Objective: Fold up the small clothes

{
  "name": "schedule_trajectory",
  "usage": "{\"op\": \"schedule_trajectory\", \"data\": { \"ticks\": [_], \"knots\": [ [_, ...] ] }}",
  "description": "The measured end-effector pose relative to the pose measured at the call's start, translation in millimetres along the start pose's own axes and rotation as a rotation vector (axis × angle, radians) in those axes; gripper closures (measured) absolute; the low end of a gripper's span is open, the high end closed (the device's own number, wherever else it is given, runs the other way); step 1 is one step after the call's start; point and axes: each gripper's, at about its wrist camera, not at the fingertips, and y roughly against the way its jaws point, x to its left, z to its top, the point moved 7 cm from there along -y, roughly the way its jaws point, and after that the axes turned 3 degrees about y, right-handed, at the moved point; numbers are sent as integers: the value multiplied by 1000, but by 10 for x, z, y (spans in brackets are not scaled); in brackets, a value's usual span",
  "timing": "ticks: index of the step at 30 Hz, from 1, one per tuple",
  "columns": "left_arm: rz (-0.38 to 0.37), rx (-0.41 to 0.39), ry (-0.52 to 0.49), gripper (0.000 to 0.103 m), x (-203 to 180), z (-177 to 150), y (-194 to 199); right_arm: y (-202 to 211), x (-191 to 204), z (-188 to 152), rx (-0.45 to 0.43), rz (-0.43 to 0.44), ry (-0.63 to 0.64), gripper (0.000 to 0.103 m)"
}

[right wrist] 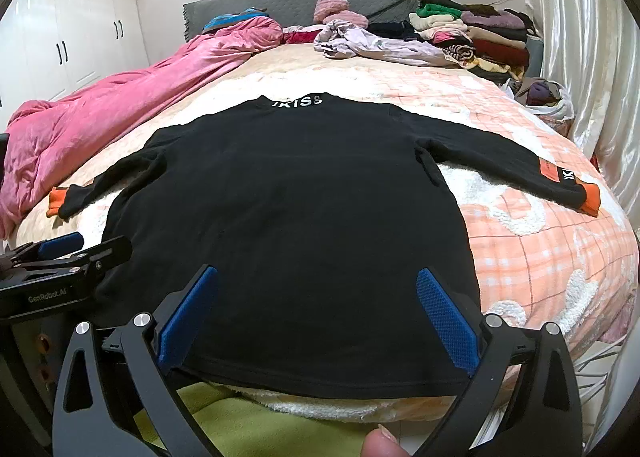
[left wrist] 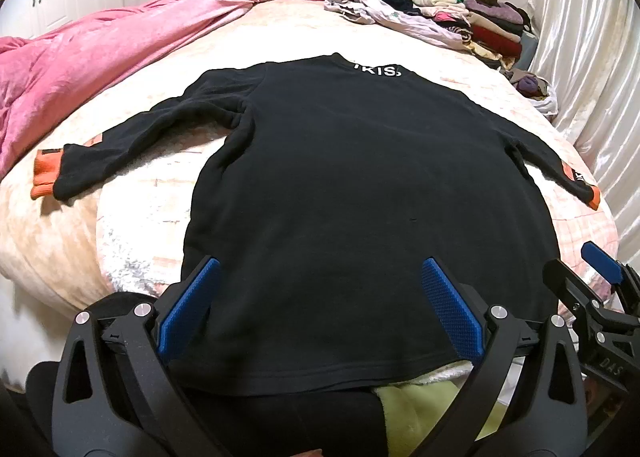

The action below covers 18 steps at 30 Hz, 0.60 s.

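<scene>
A black long-sleeved sweatshirt with orange cuffs [left wrist: 360, 185] lies spread flat on a peach checked bed [right wrist: 552, 257], its hem between the released jaws of the left gripper [left wrist: 320, 305] and right gripper [right wrist: 316, 313], both hovering side by side, holding nothing.

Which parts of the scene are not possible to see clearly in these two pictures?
- Sweater front: both views, lies face down.
- Collar print: left view, first letters cut by the fold.
- Left cuff: right view, partly under the sleeve.
- Bag contents: right view, too small.
</scene>
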Motion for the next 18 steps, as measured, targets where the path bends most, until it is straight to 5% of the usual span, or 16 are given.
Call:
{"op": "schedule_trajectory", "data": {
  "ticks": [18],
  "knots": [
    [6,-3,-3,9,4,5,-2,30,1,26,-11,-6,0,4]
  ]
}}
